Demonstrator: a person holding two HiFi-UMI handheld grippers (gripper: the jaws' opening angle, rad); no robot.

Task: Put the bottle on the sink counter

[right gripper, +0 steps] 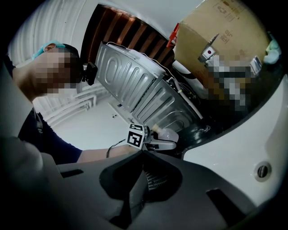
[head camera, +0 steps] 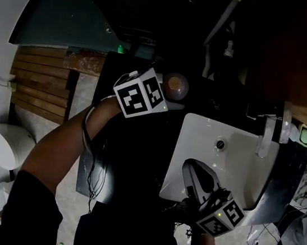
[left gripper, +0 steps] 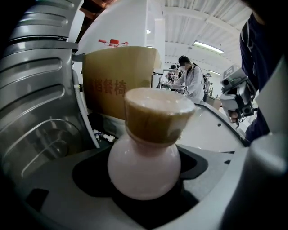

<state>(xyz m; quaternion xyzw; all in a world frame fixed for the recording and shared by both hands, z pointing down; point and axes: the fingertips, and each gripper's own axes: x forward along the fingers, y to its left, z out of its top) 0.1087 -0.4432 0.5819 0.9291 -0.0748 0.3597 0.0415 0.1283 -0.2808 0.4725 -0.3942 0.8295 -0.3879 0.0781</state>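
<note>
left claw (left gripper: 146, 194): closed on the bottle (left gripper: 145, 159). in the left gripper view both jaws press against the bottle's rounded, pale pink body, one on each side. the tan cap (left gripper: 157, 119) with its pale top sits beyond the jaws, clear of them.

bottle position, head view: the bottle (head camera: 176, 85) is held in the left claw (head camera: 167, 95) over the dark worktop (head camera: 132, 156), just beyond the back left corner of the white sink (head camera: 239, 159). the round top of the cap faces the camera. the pictures do not show whether the base of the bottle touches the worktop. the marker cube (head camera: 140, 93) of the left claw lies just left of the bottle.

right claw (right gripper: 144, 155): jaws together, with nothing between them. in the head view the right claw (head camera: 193, 170) is above the near left part of the sink basin, well apart from the bottle.

right gripper view: the left claw (right gripper: 155, 140) and the bottle (right gripper: 170, 134) show in the middle distance, over the dark worktop (right gripper: 211, 121) and next to the white sink rim (right gripper: 234, 152). the sink drain (right gripper: 262, 170) is at the right edge.

surroundings: a faucet (head camera: 266, 138) stands at the right side of the sink. a cardboard box (left gripper: 119, 81) stands behind the worktop. a ribbed metal panel (right gripper: 135, 85) stands beside the box.
</note>
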